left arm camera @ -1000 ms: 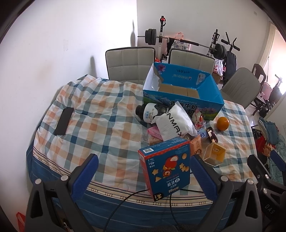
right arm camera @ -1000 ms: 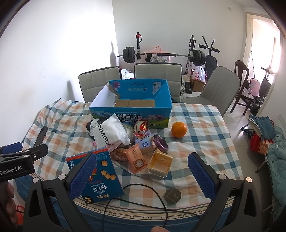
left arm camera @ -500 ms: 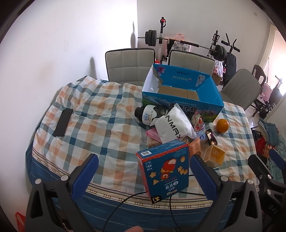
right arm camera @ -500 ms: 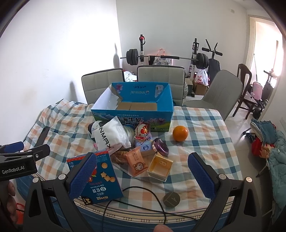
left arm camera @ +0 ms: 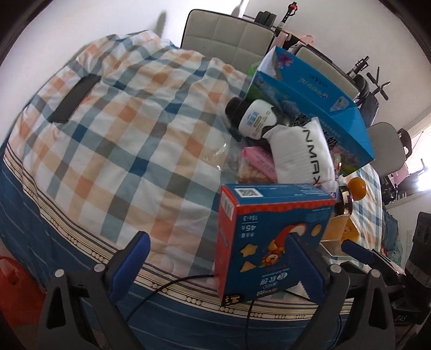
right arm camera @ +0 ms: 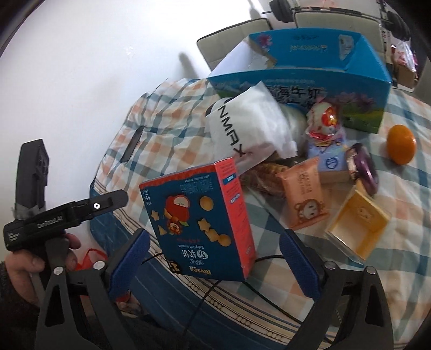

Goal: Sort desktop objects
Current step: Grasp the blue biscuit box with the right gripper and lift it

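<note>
We go for the biscuit box first. Our right gripper is closing with the box between its pads, not pinching yet; centre it so both pads land flat on the side faces. Left gripper is spread, empty, one pad overlapping the box front. Box: blue front, red sides, standing upright at the table edge, nearer us than the big blue carton.

This was a lived-in home: a tabletop under checked cloth, padded dining chairs behind it, a barbell against the wall, and snacks heaped by a milk carton.
</note>
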A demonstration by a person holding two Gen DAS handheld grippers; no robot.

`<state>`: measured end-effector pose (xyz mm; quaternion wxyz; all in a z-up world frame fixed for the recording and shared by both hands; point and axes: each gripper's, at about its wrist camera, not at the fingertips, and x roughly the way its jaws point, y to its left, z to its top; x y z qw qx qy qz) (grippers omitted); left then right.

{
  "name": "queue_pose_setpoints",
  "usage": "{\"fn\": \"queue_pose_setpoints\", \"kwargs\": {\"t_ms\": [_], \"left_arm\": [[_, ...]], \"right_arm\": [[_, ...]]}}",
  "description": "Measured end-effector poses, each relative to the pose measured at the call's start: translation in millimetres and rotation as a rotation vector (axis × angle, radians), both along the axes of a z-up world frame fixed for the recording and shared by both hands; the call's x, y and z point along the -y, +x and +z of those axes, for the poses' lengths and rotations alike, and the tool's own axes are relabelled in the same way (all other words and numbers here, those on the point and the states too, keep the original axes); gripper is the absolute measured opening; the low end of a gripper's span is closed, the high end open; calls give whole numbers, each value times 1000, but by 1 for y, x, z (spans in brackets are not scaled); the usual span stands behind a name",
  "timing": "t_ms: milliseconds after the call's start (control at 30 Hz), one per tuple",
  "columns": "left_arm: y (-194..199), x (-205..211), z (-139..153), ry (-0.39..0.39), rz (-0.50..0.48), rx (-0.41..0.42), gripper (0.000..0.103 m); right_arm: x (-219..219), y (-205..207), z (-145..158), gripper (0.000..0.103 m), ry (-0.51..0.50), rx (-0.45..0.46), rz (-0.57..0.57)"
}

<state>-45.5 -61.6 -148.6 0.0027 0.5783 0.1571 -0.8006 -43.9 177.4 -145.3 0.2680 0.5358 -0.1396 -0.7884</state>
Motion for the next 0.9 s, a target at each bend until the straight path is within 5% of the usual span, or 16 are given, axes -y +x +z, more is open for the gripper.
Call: {"fn": "queue_pose_setpoints", "kwargs": {"t_ms": [167,367,467,633,767,900], "left_arm": [[-5,10,-43,120,36,56,101],[-18,30,-88,325,97,157,102],[-23,23,-83,380,65,142,89],[-36,-9,-51,408,-22,84,84],[-44,-22,-42,303,-83,74,84],[-33,3,-59,316,6,120,87]], "right_arm": [[30,-22,-31,83,-34,42,125],[44,-43,-79,82,-93,172,122],[50,-41,-85,69,-131,200,115],[60,-31,-76,65,-118,201,128],[50,-29,-78,63,-141,227,115],[34,-28,-83,60,-219,250,77]]}}
